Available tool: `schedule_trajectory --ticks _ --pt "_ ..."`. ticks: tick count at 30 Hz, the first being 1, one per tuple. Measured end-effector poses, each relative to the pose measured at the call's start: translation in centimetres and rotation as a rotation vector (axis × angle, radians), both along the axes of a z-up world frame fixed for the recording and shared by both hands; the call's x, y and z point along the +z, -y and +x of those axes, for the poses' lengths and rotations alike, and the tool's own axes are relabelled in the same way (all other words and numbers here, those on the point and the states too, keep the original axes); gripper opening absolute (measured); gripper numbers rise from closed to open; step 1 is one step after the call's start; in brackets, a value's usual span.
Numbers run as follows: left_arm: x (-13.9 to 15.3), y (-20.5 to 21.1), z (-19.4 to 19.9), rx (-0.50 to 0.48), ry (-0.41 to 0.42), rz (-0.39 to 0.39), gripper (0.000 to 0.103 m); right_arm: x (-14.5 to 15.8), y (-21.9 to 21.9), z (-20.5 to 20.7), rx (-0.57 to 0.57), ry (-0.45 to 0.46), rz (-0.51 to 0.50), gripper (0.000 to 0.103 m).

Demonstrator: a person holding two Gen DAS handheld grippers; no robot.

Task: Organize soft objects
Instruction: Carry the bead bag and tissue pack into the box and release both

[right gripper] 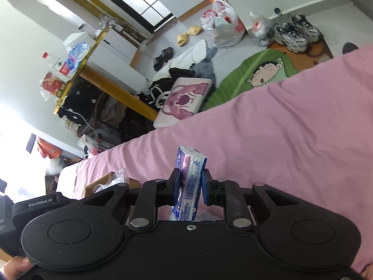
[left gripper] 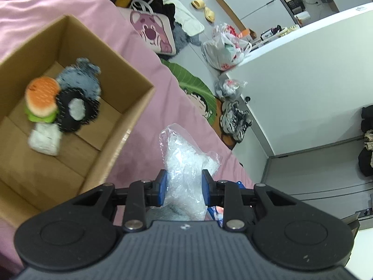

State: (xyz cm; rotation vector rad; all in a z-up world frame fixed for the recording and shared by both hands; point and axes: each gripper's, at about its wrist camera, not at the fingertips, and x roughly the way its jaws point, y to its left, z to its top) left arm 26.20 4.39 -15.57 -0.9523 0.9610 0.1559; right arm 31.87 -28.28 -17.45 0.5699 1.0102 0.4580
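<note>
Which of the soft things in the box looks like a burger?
The orange and green burger toy at the left of the cardboard box; the grey plush and white pack look nothing alike.

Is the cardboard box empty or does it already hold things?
Not empty: the cardboard box holds a burger toy, a grey-black plush and a white pack.

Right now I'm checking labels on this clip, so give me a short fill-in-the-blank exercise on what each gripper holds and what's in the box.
1. The left gripper is shut on a clear plastic ____.
2. The right gripper is shut on a pack of ____.
3. The burger plush lies inside the cardboard ____.
4. The sheet on the bed is ____.

Missing words: bag; tissues; box; pink
</note>
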Motion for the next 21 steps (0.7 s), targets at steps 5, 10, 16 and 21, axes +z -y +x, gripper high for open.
schedule_trajectory --ticks 5,10,16,21 --pt "1.2 -1.4 -1.9 0.029 0.012 0.013 0.029 1.0 -0.9 -0.5 0.018 0.035 0.000 0.019" --pt "2.1 -3.5 -4.1 0.065 0.021 0.006 0.029 2.5 -2.0 -1.5 0.034 0.079 -0.003 0.019" --pt "3.1 -5.9 -6.5 0.113 0.017 0.014 0.029 4.1 -3.3 -2.6 0.058 0.114 -0.016 0.019" --pt "3.5 -7.9 -8.1 0.154 0.015 0.008 0.029 5.3 -4.8 -3.5 0.075 0.142 -0.043 0.019"
